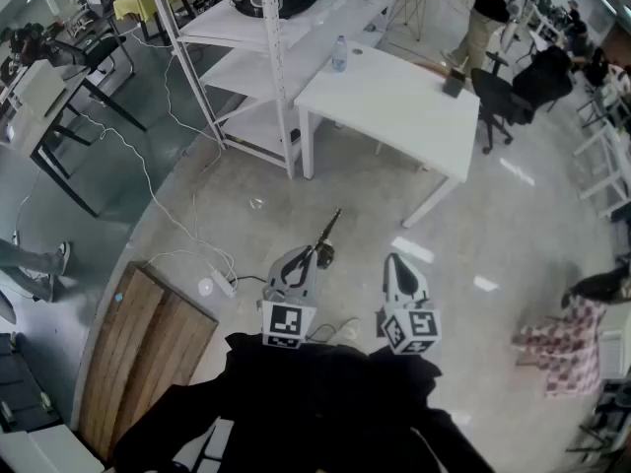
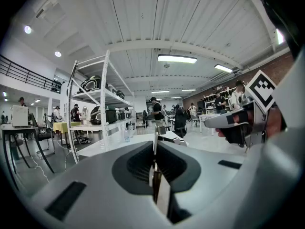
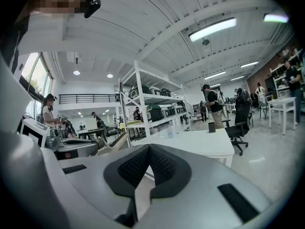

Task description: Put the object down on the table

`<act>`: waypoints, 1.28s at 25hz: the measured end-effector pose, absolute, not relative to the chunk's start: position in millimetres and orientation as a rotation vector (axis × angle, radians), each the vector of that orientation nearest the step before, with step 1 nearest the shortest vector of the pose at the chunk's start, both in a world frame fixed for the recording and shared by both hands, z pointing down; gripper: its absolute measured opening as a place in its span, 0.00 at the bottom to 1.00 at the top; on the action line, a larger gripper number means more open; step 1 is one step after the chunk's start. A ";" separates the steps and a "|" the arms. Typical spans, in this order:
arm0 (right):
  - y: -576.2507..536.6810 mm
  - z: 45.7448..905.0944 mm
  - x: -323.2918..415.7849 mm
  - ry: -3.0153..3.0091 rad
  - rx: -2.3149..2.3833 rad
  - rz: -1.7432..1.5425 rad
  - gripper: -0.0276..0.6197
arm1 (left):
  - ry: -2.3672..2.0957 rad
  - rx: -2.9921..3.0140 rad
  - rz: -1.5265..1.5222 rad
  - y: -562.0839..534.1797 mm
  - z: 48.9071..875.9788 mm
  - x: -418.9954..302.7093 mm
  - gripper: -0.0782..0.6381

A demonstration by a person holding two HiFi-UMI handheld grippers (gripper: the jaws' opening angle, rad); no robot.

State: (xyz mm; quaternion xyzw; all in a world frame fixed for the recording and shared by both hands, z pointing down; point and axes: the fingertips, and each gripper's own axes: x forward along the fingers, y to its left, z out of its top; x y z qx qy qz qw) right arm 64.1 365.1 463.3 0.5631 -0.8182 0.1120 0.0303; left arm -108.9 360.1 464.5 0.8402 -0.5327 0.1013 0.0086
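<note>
Rod-like object is pinched by left tool; right tool closed, empty. Surface well apart: drop onto floor risked if released early.

Left tool clamped on thin object, right tool closed, empty, both level, side by side

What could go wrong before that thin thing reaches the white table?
The left tool pinches the thin dark rod near one end, so it might swivel or slip out. The white table is not yet within reach, and a white power strip on the floor could trip the person.
</note>
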 end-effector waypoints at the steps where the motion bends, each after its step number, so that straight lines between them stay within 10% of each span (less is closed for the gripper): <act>1: 364.4 462.4 62.8 -2.524 1.730 0.341 0.05 | -1.667 2.622 0.318 359.6 464.0 -109.7 0.13; 32: 314.1 487.9 167.5 -2.574 1.662 0.404 0.05 | -1.725 2.569 0.395 321.5 480.4 -8.3 0.13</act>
